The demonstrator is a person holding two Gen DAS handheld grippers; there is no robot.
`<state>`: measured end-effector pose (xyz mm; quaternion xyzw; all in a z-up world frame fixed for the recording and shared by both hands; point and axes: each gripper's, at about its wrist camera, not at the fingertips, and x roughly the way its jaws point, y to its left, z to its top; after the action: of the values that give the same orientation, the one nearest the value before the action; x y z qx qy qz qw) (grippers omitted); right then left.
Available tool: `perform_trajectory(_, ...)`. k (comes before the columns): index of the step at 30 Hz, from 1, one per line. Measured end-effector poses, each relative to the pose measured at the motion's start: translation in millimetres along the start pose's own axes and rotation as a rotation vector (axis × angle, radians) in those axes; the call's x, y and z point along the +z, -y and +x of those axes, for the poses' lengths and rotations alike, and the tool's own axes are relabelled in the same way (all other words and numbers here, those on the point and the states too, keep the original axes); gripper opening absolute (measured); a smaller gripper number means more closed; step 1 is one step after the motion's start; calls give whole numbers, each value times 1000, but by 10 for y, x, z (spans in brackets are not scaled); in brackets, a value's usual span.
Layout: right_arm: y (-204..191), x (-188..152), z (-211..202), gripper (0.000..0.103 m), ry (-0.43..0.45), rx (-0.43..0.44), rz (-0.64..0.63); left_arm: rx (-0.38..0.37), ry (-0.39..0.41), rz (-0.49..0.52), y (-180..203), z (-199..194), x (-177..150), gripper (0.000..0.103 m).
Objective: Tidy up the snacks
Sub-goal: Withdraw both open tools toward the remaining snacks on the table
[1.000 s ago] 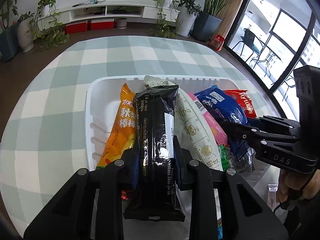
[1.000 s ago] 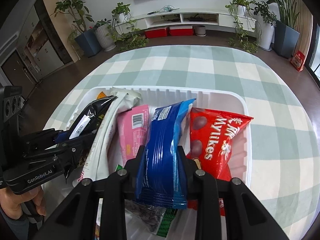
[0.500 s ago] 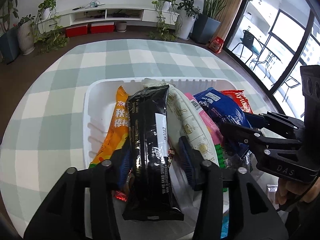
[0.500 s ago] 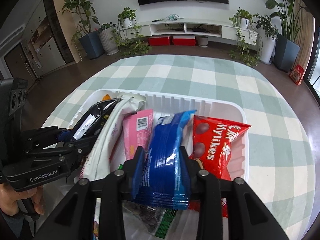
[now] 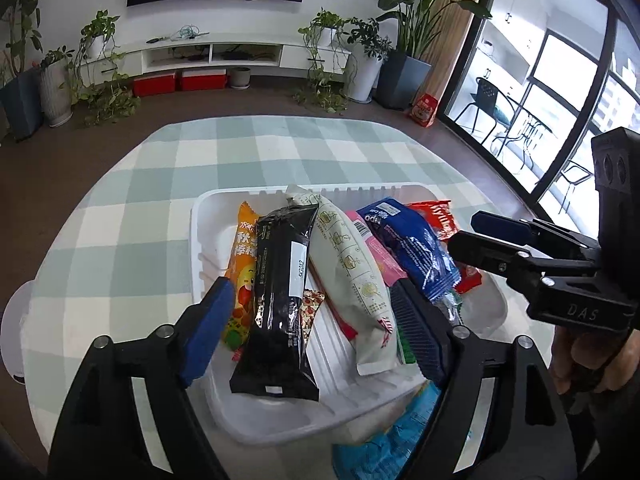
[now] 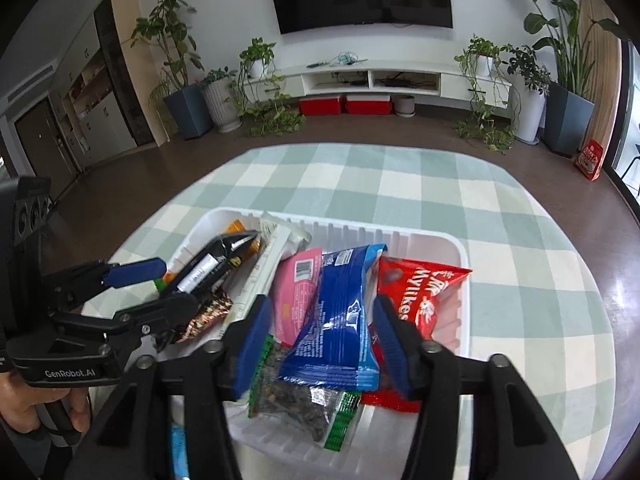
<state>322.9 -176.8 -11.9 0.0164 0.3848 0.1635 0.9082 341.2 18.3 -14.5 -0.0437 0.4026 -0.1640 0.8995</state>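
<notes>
Checked green-and-white tablecloth (image 5: 168, 168) under ribbed white plastic tray (image 5: 196, 240), snacks packed upright inside. Your left tongs (image 5: 316, 320) spread wide, gripping nothing; glossy black wrapper (image 5: 280, 300) with white label lies between fingers, touching neither, orange pouch (image 5: 240, 264) just beside left finger, cream pouch (image 5: 352, 276) toward right finger. Your right tongs (image 6: 320, 332) likewise released; crinkly blue foil pack (image 6: 340, 320) between fingers, red bag (image 6: 420, 292) beyond right finger, pink pack (image 6: 296, 288) beyond left.
</notes>
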Motion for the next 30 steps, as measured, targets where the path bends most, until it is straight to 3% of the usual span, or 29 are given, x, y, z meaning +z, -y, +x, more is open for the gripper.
perform_trajectory(4, 6, -11, -384, 81, 64, 50, 51, -10, 41, 17, 72, -329, -111, 102)
perform_trajectory(13, 23, -517, -1196, 92, 159, 76, 128, -21, 28, -39, 239, -878, -816, 102)
perform_trajectory(22, 172, -1474, -1485, 93, 105, 79, 296, -51, -29, -26, 594, -1058, -1488, 102)
perform_trajectory(25, 193, -1688, -1452, 93, 67, 105, 367, -45, -45, -41, 720, -1047, -1557, 102)
perform_trajectory(28, 155, -1809, -1414, 93, 44, 108, 366, -4, -107, -74, 821, -947, -1526, 102)
perform_trajectory(30, 133, -1830, -1412, 93, 47, 113, 370, 29, -106, -78, 890, -890, -1483, 102)
